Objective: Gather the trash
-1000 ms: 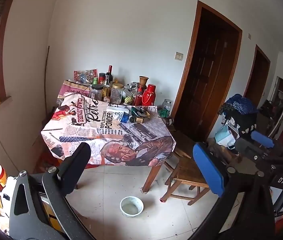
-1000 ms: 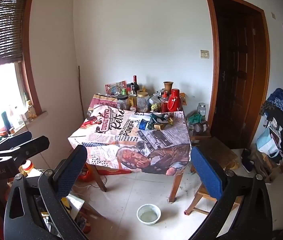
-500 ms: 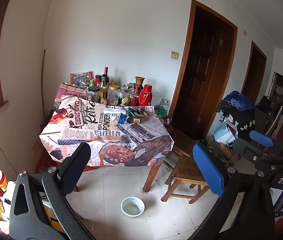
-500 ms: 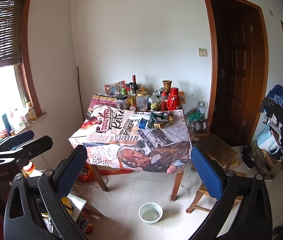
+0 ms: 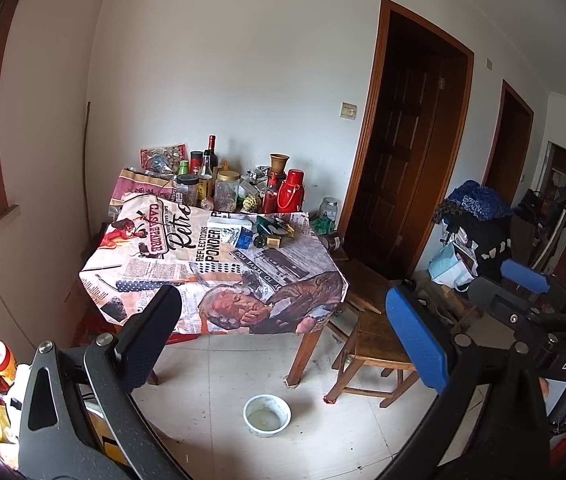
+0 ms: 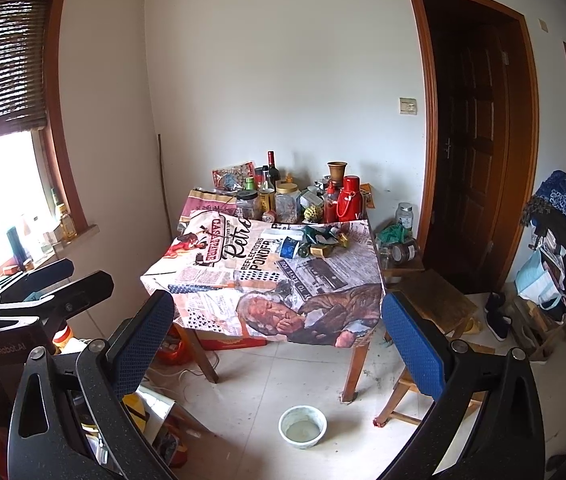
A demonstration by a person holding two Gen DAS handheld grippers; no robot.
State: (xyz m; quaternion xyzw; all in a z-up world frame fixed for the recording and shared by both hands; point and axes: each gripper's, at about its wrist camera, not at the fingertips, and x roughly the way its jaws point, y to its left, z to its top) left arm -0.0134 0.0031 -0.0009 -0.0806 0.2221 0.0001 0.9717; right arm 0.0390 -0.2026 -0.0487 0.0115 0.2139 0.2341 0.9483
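Both grippers, left gripper [image 5: 283, 344] and right gripper [image 6: 279, 340], hold fingers apart, empty. Crumpled wrappers [image 6: 325, 238] lie on the tabletop [image 6: 323, 276], right of centre, well ahead; neither gripper is clearly nearer.

A small cluster of trash [image 5: 269, 232] lay on the far right part of the table's printed newspaper-style cloth [image 5: 219, 276], just in front of the row of bottles and jars. It comprised a flat white carton [image 5: 229, 224] lying on its side, a crumpled blue wrapper [image 5: 245, 237] beside it, a dark green crumpled wrapper [image 5: 273, 224] and a small gold-brown box [image 5: 273, 242], all close together or touching. In the right wrist view the same pile [image 6: 311, 240] sat near the cloth's right edge, none of it held.
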